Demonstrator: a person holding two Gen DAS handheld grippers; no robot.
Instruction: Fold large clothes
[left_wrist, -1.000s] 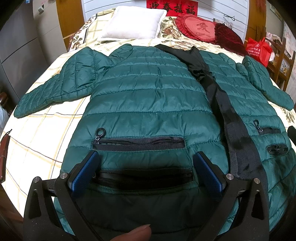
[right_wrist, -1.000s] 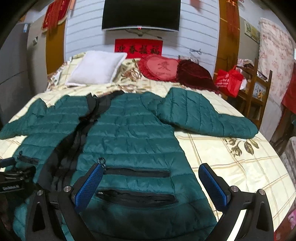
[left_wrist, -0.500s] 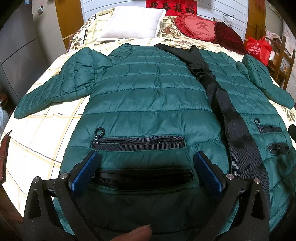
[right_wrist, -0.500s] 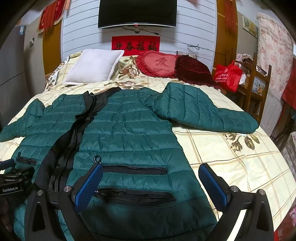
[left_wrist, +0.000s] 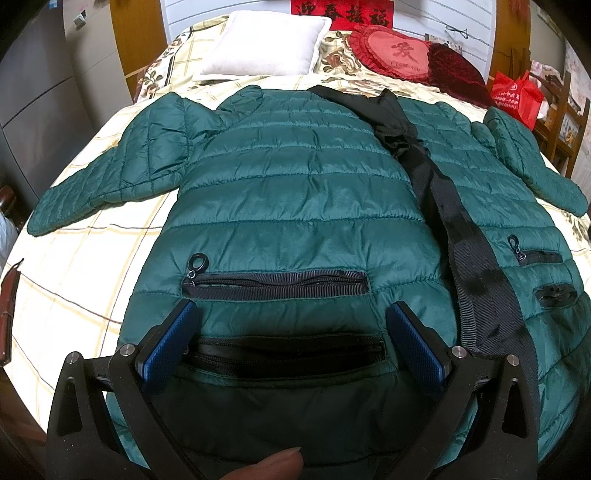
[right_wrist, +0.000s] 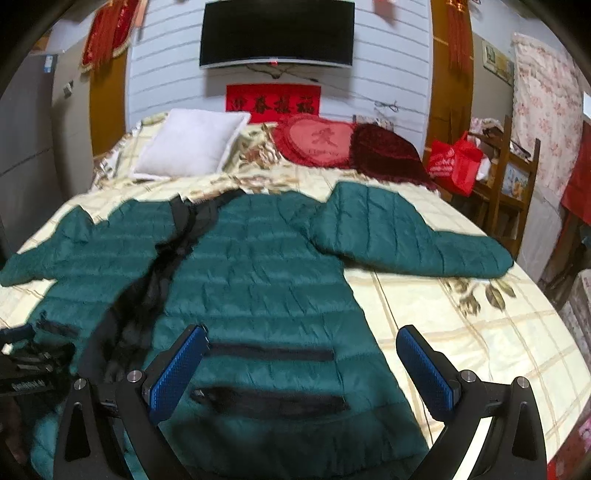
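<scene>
A dark green quilted jacket (left_wrist: 295, 184) lies flat, front up, on the bed, both sleeves spread out sideways and a black zipper band (left_wrist: 461, 236) running down its middle. My left gripper (left_wrist: 291, 325) hovers open over the hem, just below the left zip pocket (left_wrist: 275, 284), with nothing between its blue pads. In the right wrist view the same jacket (right_wrist: 258, 266) fills the lower half. My right gripper (right_wrist: 303, 350) is open above the right front panel and its pocket (right_wrist: 269, 354). The right sleeve (right_wrist: 406, 236) stretches toward the bed's right side.
The bed's cream checked cover (right_wrist: 480, 332) lies bare to the right of the jacket. A white pillow (left_wrist: 262, 48) and red cushions (left_wrist: 399, 55) sit at the head. A red bag (right_wrist: 454, 162) hangs by wooden shelves on the right. A fingertip (left_wrist: 273, 465) shows at the bottom edge.
The right wrist view has tilted upward and pulled back, showing more wall and screen, and it is now blurred by motion. The left gripper has hardly moved.
</scene>
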